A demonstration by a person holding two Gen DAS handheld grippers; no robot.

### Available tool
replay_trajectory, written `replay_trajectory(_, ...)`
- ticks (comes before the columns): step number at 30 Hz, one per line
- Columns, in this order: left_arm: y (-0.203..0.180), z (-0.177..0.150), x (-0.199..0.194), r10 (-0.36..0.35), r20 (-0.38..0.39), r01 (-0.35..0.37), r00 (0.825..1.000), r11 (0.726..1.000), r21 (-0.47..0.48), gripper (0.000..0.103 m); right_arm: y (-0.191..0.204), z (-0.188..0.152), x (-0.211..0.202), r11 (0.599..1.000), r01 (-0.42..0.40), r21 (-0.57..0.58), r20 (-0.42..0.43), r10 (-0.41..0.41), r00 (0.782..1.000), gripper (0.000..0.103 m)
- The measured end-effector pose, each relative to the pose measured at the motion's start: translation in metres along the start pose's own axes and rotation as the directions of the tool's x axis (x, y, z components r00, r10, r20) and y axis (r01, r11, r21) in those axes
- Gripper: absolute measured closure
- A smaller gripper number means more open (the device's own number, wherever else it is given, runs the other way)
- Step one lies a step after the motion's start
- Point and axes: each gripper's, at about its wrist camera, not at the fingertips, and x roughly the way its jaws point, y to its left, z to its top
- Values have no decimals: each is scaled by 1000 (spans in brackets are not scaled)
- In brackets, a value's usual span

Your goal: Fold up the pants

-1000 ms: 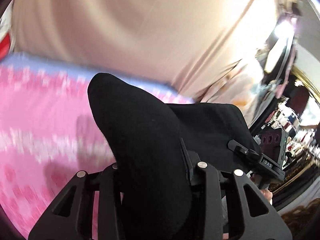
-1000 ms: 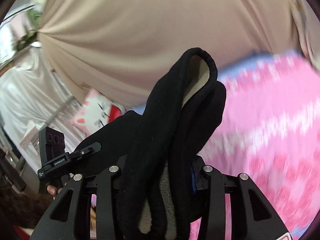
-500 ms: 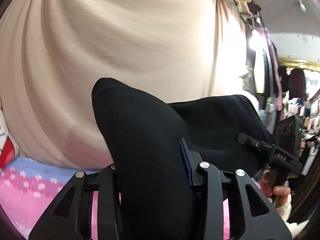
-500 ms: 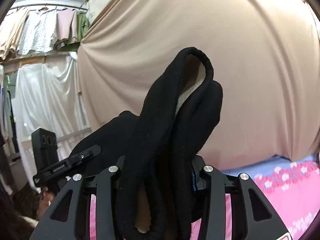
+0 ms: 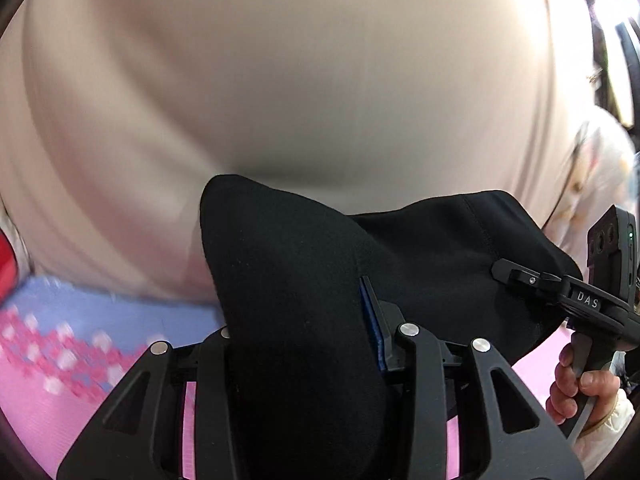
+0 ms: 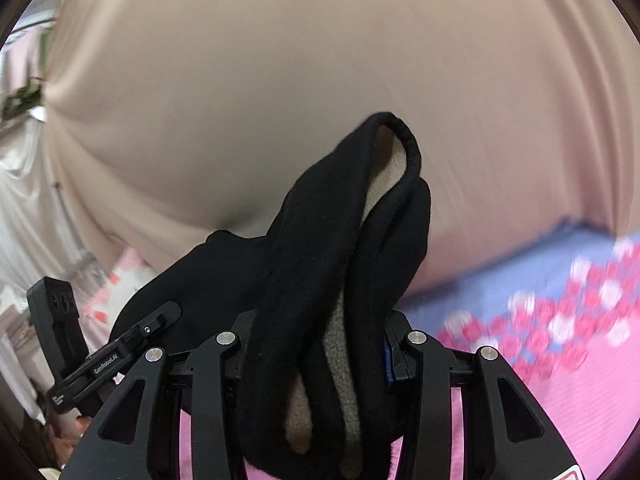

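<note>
The pants are hanging in the air between both tools, above a pink bed with a blue-and-pink flowered border. The left gripper is clamping a thick bunch of black cloth, its jaws closed on the fabric, and a blue pad is showing at the edge of the right-hand finger. The right gripper is doing the same, pinching a doubled fold whose end is standing up past the fingertips.

The pants are looking soft, thick and limp, so they are probably going to sag and swing wherever they are not supported. The fabric seems plush rather than slick, so slipping out of the jaws looks unlikely, though the bulk of a bunched fold is probably spreading the pinch unevenly. Holding at the waistband or a hem edge, with the two grippers well apart, is likely giving the flattest sheet to lay down.

In the right wrist view the outside is showing as matte black, and the inside is showing as a beige fleecy lining, visible where the fold is opening near a rolled hem. In the left wrist view a smooth black panel with a stitched seam is stretching toward the other tool. A beige curtain is filling the background, blurred.
</note>
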Motion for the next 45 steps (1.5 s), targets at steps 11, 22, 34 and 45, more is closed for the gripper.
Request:
replay_trajectory(11,49,-90,89,21,-255,-47,967,995,-93,54,-70,-75,88,986,118,120,-276,-81,958,53)
replay_trajectory(22,47,-26,-6,299,-117,-304,947,952,-24,38,-31,-29,-12,954,298,-38,-115,-300,947,89)
replay_trajectory(34,58,-61,139,328,-326,-364,886,930,-53,15,-61,-53,115,946,320,-54,-242,-323,915,103)
replay_trajectory(45,54,-57,56,336,-249,-355,908,934,-33,12,-1,-70,37,950,271,-152,-273,-304,913,99)
